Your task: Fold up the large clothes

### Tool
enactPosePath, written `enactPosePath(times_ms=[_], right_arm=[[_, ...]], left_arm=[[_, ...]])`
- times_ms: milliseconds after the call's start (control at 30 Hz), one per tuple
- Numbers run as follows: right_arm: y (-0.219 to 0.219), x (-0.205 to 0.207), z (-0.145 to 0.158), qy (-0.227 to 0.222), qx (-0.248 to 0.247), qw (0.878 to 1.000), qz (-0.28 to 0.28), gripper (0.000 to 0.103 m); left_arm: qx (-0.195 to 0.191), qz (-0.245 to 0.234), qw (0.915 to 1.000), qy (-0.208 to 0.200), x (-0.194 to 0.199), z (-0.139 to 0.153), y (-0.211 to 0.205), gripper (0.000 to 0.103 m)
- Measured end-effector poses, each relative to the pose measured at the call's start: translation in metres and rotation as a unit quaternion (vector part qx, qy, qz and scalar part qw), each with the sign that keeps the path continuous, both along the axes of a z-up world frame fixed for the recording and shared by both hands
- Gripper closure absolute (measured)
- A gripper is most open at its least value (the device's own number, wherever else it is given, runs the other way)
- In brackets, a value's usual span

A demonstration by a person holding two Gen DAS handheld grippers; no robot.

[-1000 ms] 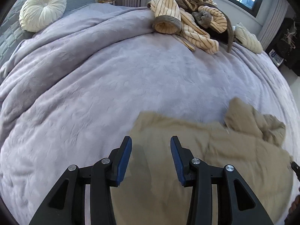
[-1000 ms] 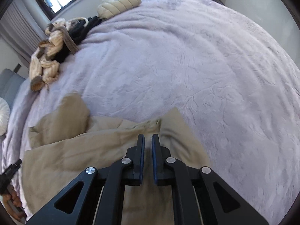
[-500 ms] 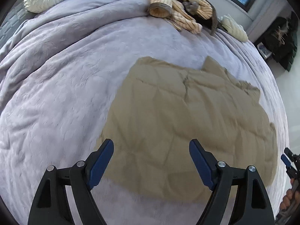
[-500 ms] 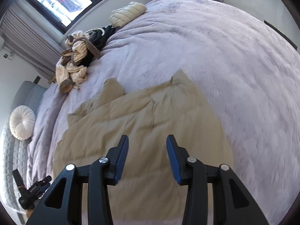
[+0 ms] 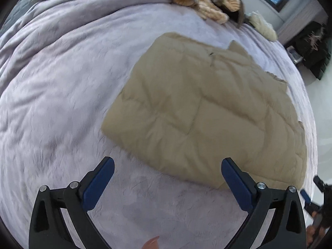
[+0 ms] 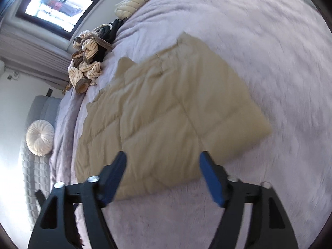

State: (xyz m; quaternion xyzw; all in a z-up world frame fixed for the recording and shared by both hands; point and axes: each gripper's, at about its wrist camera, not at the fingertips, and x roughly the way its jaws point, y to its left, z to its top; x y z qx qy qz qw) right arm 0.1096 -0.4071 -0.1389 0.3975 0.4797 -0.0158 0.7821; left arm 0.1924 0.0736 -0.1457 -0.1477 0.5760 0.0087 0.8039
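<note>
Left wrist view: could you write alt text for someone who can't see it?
A tan quilted garment lies folded flat on a lilac bedspread, just beyond the left claw, whose blue-padded jaws are opening with nothing between them. A heap of striped clothes sits at the far edge, and the right claw peeks in at the lower right.

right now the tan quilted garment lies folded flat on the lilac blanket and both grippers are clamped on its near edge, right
Not quite. The tan quilted garment does lie folded flat on the lilac blanket, but neither gripper is clamped on it. In both wrist views the left gripper and right gripper hang above the cloth, jaws opening with nothing pinched between them.
</note>
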Motion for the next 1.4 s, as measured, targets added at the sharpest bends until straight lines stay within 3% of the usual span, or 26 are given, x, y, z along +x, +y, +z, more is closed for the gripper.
enactPosePath(times_ms=[100, 200, 233, 333, 433, 533, 800, 1333, 1367, 1400], right_arm=[[0.000, -0.010, -0.014, 0.014, 0.024, 1.000, -0.013, 0.015], [-0.001, -0.018, -0.028, 0.021, 0.047, 0.998, -0.026, 0.000], [-0.001, -0.020, -0.033, 0.023, 0.056, 0.998, -0.031, 0.000], [0.000, -0.025, -0.046, 0.031, 0.081, 0.995, -0.039, 0.000], [0.000, -0.028, -0.057, 0.037, 0.113, 0.992, -0.041, 0.000], [-0.001, -0.025, -0.065, 0.039, 0.138, 0.989, -0.039, 0.000], [-0.009, -0.020, -0.085, 0.013, 0.196, 0.978, -0.070, 0.000], [-0.007, 0.037, -0.124, -0.032, 0.258, 0.962, -0.088, 0.000], [-0.007, 0.039, -0.125, -0.032, 0.260, 0.961, -0.092, 0.000], [-0.008, 0.040, -0.126, -0.033, 0.264, 0.959, -0.097, 0.000]], left_arm=[[0.022, 0.017, 0.9996, 0.006, -0.004, -0.011, 0.007, 0.000], [0.017, 0.021, 0.9995, 0.015, -0.006, -0.020, 0.014, 0.000], [0.009, 0.021, 0.9996, 0.019, -0.005, -0.022, 0.016, 0.000], [-0.054, 0.026, 0.9977, 0.032, -0.008, -0.034, 0.025, 0.000], [-0.134, 0.044, 0.9895, 0.032, -0.010, -0.045, 0.034, 0.000], [-0.174, 0.054, 0.9830, 0.026, -0.009, -0.053, 0.038, 0.000], [-0.197, 0.055, 0.9788, 0.019, 0.004, -0.072, 0.038, 0.000], [-0.226, 0.107, 0.9681, -0.010, 0.048, -0.100, 0.023, 0.000], [-0.225, 0.110, 0.9682, -0.011, 0.049, -0.100, 0.021, 0.001], [-0.225, 0.111, 0.9680, -0.013, 0.050, -0.099, 0.022, 0.013]])
